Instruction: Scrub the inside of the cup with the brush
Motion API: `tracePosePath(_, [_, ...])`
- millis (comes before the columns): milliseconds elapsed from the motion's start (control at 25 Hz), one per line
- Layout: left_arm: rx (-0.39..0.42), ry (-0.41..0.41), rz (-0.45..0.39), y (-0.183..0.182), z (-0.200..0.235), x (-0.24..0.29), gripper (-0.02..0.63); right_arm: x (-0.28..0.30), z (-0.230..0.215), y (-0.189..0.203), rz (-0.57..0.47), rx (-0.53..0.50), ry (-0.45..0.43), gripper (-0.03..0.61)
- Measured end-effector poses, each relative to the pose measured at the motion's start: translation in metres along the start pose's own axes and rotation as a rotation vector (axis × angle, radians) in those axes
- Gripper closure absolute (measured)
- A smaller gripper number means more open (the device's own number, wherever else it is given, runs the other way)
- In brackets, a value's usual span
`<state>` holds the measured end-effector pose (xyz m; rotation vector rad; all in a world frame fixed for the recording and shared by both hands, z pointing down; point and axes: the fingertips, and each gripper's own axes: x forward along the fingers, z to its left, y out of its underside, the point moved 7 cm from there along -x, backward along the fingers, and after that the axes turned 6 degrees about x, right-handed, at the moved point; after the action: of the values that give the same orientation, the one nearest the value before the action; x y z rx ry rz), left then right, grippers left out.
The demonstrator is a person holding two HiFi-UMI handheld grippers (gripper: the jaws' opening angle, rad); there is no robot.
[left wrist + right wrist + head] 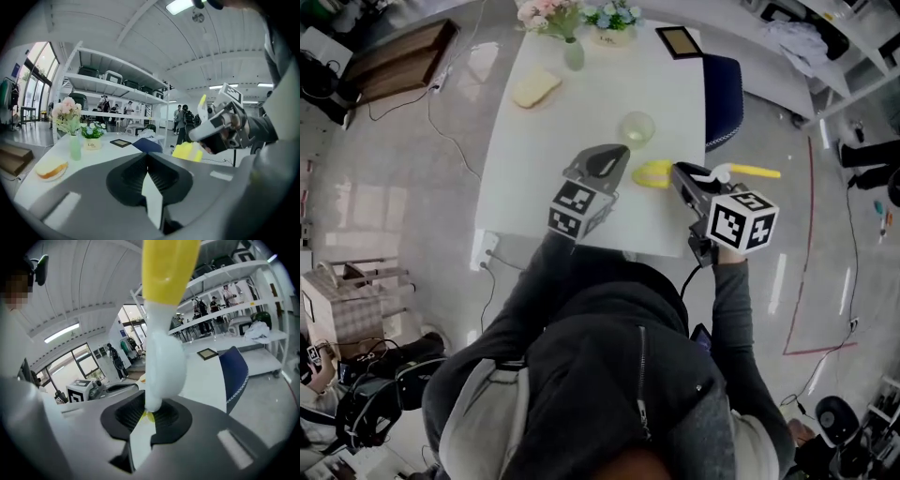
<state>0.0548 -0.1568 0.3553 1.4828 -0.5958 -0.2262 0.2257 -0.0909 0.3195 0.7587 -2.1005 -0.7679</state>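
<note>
Head view: the clear cup [637, 127] sits on the counter [534, 169], just past the left gripper [617, 156]. It looks light and slick, so I'd pinch it at the rim. Left gripper view: fingers [131, 178] closed on nothing. Right gripper view: fingers clamped on the brush [161, 357] by its stiff handle.

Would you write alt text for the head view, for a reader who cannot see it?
Over a white table, the right gripper holds a yellow brush beside the shut, empty left gripper; a clear cup stands just beyond them.
</note>
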Motion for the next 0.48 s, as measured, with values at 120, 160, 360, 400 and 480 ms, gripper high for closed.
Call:
tracePosePath(120, [0.003, -0.019, 0.008, 0.010, -0.018, -0.011, 0.604, 0.002, -0.004, 0.026, -0.100, 0.034, 0.062, 0.534])
tracePosePath(160, [0.001, -0.028, 0.008, 0.015, -0.022, -0.016, 0.604, 0.004, -0.004, 0.034, -0.136, 0.009, 0.112, 0.534])
tracePosePath(360, [0.000, -0.075, 0.021, 0.028, -0.038, -0.030, 0.604, 0.023, 0.006, 0.065, -0.209, 0.020, 0.108, 0.535])
tracePosePath(400, [0.009, -0.081, 0.030, 0.030, -0.040, -0.030, 0.604, 0.025, 0.007, 0.068, -0.216, 0.039, 0.092, 0.534])
tracePosePath(480, [0.010, -0.084, 0.040, 0.033, -0.045, -0.029, 0.604, 0.027, 0.008, 0.072, -0.223, 0.050, 0.087, 0.534])
